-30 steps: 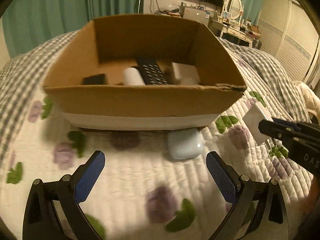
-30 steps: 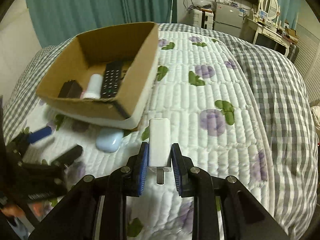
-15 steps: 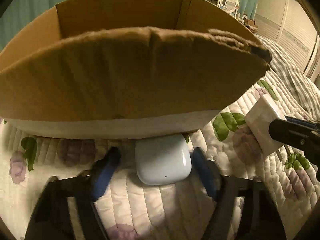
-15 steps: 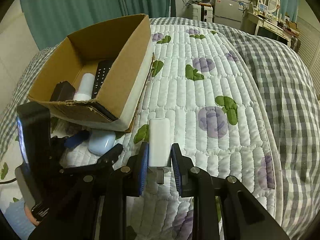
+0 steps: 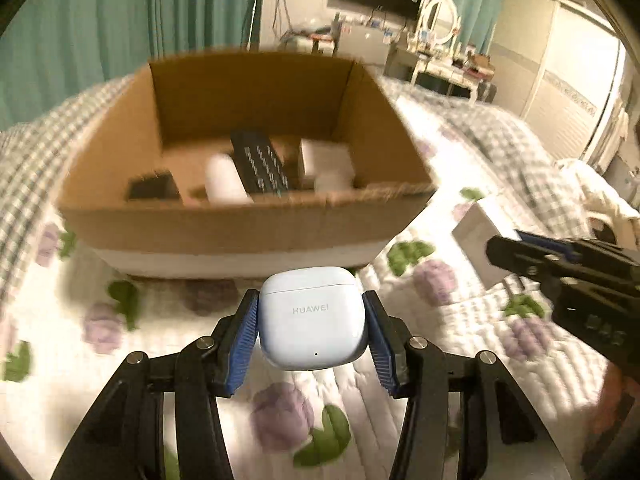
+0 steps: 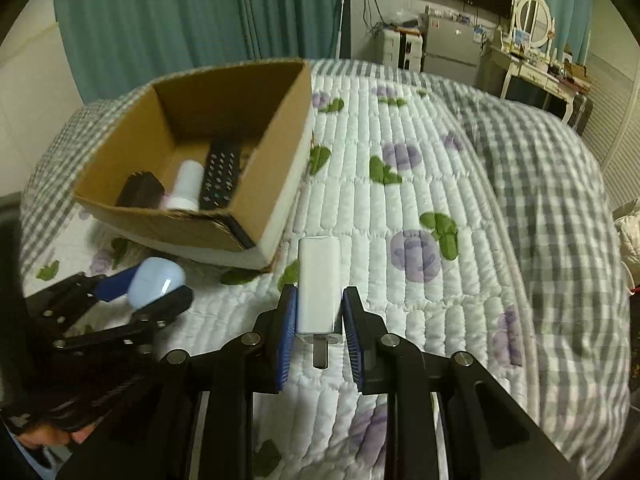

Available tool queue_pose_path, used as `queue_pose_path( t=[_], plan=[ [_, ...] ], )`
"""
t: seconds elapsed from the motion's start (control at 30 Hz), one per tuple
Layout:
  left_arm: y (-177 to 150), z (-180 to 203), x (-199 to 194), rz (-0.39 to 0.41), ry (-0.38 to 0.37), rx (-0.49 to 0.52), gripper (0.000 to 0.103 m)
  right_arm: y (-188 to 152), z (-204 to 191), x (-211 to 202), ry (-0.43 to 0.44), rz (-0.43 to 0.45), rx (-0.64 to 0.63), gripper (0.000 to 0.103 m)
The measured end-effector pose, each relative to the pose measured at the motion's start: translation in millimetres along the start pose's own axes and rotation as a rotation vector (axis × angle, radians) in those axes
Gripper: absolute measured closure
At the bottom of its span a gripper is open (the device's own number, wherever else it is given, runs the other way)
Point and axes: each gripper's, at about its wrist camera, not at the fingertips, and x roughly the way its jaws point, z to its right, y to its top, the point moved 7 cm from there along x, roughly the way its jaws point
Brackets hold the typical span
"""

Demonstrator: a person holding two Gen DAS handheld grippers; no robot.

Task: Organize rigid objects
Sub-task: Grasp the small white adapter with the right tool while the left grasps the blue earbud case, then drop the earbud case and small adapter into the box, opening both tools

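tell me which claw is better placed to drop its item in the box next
Probably left. The left claw grips the earbud case right before the box, facing its opening. The right claw, holding the charger, sits off the box's corner.

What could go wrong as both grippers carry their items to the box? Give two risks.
1. The left gripper pinches the smooth, rounded earbud case only by its sides, so it might slip out.
2. The right gripper holds the charger by its lower end, and the box is already crowded, so a drop may land on the remote.
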Motion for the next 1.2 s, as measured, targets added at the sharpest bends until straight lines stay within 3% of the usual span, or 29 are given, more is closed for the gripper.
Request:
queue_pose_path(
  t=[0.23, 0.5, 0.83, 1.2],
  plan=[
    [43.5, -11.2, -63.6, 0.117, 0.015, 0.022, 0.051, 31.9, -21.1, -46.7, -0.001, 0.093, -0.038, 0.081],
    [99.8, -43.4, -90.2, 0.214, 0.091, 0.026, 0.051, 97.3, -61.5, -74.5, 0.058, 0.198, -0.096, 0.081],
    [159.1, -87.9, -19.9, 0.209, 0.175, 0.009, 0.051, 161.9, -84.2, -32.9, 0.09, 0.231, -0.129, 0.081],
    [147.7, -89.6, 54.6, 0.096, 0.149, 0.023, 0.051, 153.8, -67.3, 35.5, 0.098, 0.158, -0.129, 0.081]
  ],
)
